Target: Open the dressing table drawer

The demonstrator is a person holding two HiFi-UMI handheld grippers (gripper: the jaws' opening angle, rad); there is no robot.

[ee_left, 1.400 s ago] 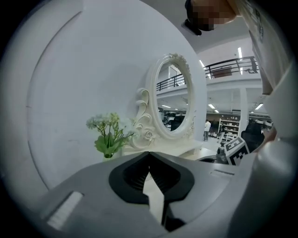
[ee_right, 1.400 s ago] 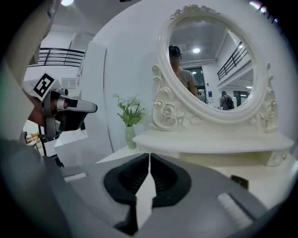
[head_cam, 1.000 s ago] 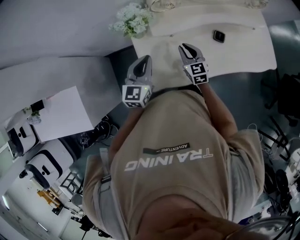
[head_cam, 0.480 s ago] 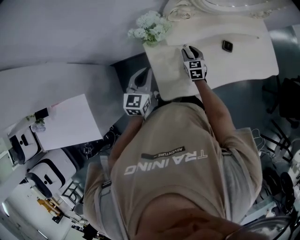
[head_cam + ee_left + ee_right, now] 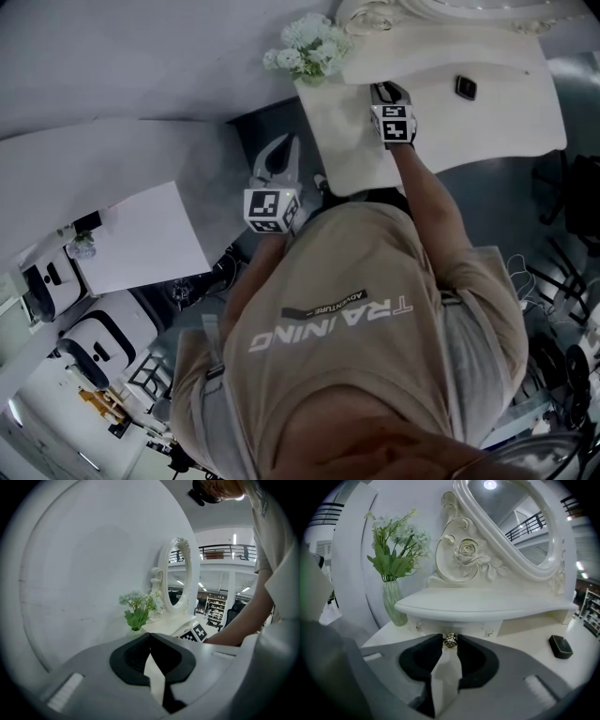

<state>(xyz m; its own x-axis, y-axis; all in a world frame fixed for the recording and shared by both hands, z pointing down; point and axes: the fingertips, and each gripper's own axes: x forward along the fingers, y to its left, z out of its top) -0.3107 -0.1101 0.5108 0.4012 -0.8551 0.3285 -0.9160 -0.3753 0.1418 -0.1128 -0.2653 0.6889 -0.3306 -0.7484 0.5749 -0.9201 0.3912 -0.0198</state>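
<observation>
The right gripper (image 5: 450, 644) is closing its jaws on the small metal drawer knob (image 5: 450, 639), which is sitting between the two black tips with a pad touching each side of it. The knob is standing out from the closed drawer (image 5: 474, 628), a narrow white front tucked under the curved shelf (image 5: 487, 605) of the dressing table (image 5: 520, 654).

From the knob, a green glass vase (image 5: 395, 603) of pale flowers is standing at 10 o'clock on the tabletop, the carved oval mirror (image 5: 513, 524) is rising at 1 o'clock, and a small dark box (image 5: 560, 647) is lying at 3 o'clock.

The left gripper (image 5: 150, 635) is holding its jaws together with nothing between them. In the head view it is hanging off the table's left edge, at 8 o'clock from the right gripper and well apart from it. In its own view the flowers (image 5: 137, 607) are showing at 11 o'clock and the right gripper's marker cube (image 5: 196, 633) at 3 o'clock.
</observation>
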